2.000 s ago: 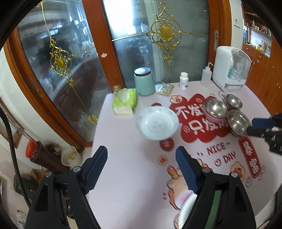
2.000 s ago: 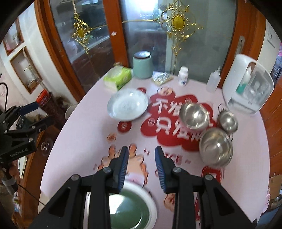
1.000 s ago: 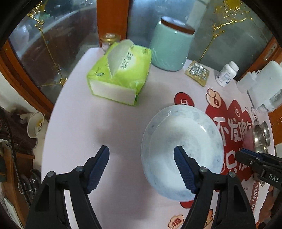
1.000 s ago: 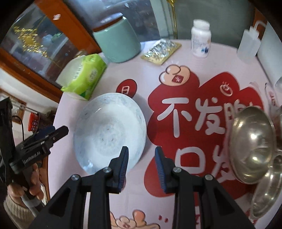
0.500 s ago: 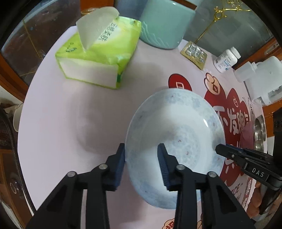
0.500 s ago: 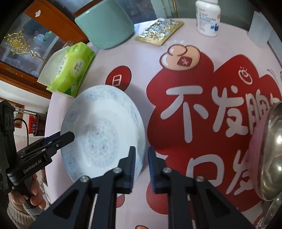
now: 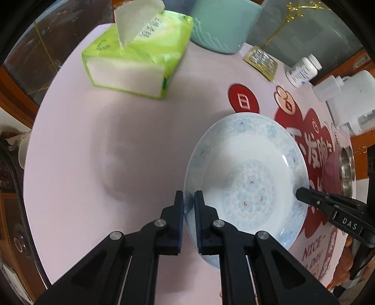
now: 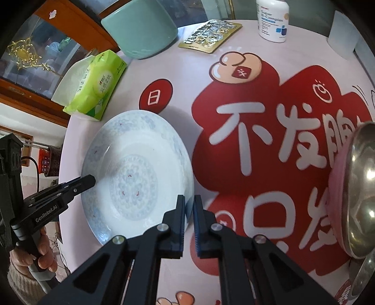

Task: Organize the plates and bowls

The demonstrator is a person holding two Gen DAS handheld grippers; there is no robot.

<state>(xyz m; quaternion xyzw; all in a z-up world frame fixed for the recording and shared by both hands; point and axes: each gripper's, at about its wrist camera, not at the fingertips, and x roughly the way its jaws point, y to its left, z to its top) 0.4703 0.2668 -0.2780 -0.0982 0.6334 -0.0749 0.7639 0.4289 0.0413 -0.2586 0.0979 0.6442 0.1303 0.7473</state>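
Observation:
A white plate with a pale blue pattern [image 7: 248,178] [image 8: 136,169] lies on the pink round table [image 7: 93,152]. My left gripper [image 7: 189,201] is shut on the plate's left rim, one pad inside and one outside. My right gripper [image 8: 189,206] is shut on the opposite rim. Each gripper shows in the other's view, the right gripper's tip [image 7: 304,194] at the plate's right edge and the left gripper's tip [image 8: 86,181] at its left edge. A steel bowl with a pink outside [image 8: 358,187] [image 7: 344,171] sits to the right.
A green tissue pack [image 7: 138,54] [image 8: 93,86], a mint-green jar [image 7: 222,25] [image 8: 140,30], a foil pill sheet [image 8: 211,35], a white pill bottle [image 8: 273,20] and a white plastic bottle [image 7: 332,86] stand at the table's far side. A second steel bowl's rim [image 8: 361,279] shows at lower right.
Both grippers came down onto the plate and their jaws closed on opposite rims. The plate now fills more of each view.

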